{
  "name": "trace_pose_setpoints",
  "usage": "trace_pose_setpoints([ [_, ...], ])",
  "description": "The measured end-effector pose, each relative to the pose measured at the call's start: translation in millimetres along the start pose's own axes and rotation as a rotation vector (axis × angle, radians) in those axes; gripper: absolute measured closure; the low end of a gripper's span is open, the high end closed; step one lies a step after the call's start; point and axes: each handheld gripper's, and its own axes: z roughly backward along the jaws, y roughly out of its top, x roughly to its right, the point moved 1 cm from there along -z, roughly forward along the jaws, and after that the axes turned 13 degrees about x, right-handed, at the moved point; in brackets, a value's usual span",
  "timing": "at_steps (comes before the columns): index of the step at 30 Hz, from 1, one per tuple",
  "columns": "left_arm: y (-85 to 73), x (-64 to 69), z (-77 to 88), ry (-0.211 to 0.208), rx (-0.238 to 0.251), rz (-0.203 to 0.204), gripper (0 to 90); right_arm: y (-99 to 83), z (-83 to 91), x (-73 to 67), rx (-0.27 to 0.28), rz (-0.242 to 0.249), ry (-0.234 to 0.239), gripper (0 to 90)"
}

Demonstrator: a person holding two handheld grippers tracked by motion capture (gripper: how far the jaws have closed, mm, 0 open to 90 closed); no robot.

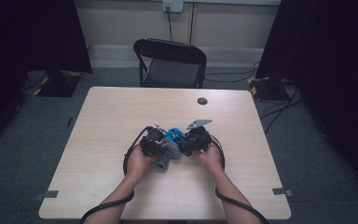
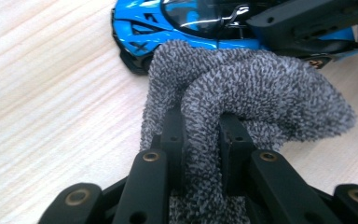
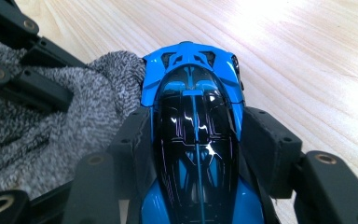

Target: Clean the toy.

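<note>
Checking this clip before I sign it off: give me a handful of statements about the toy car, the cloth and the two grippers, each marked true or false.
1. The right gripper holds the blue toy car between its fingers. True.
2. The left gripper is open with nothing in it. False: it is shut on a fold of the grey cloth.
3. The cloth touches the car. True: in the left gripper view it lies against the car's side.
4. The car is red. False: it is blue with a black roof.
5. A chair stands beyond the far edge of the table. True.
6. The cloth lies on the floor. False: it is over the table, in the left gripper.
</note>
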Motion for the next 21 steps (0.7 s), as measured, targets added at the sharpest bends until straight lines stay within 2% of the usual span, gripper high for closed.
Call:
trace_pose_setpoints([
  [5,-0.3,-8.6,2.6,0.020,-0.005,0.010,75.4,-0.4,0.2,0.2,0.002,0.000,0.001,44.3],
  [11,-3.2,-25.0,5.7,0.049,0.010,0.059,75.4,-0.6,0.2,0.2,0.005,0.001,0.002,44.3],
  [17,-1.8,-36.4,6.3,0.065,0.013,0.081,75.2,-0.9,0.4,0.2,0.008,0.000,0.000,44.3],
  [21,-3.5,-44.9,13.1,0.096,0.025,0.094,75.0,-1.2,0.9,0.2,0.007,-0.003,0.002,44.3],
])
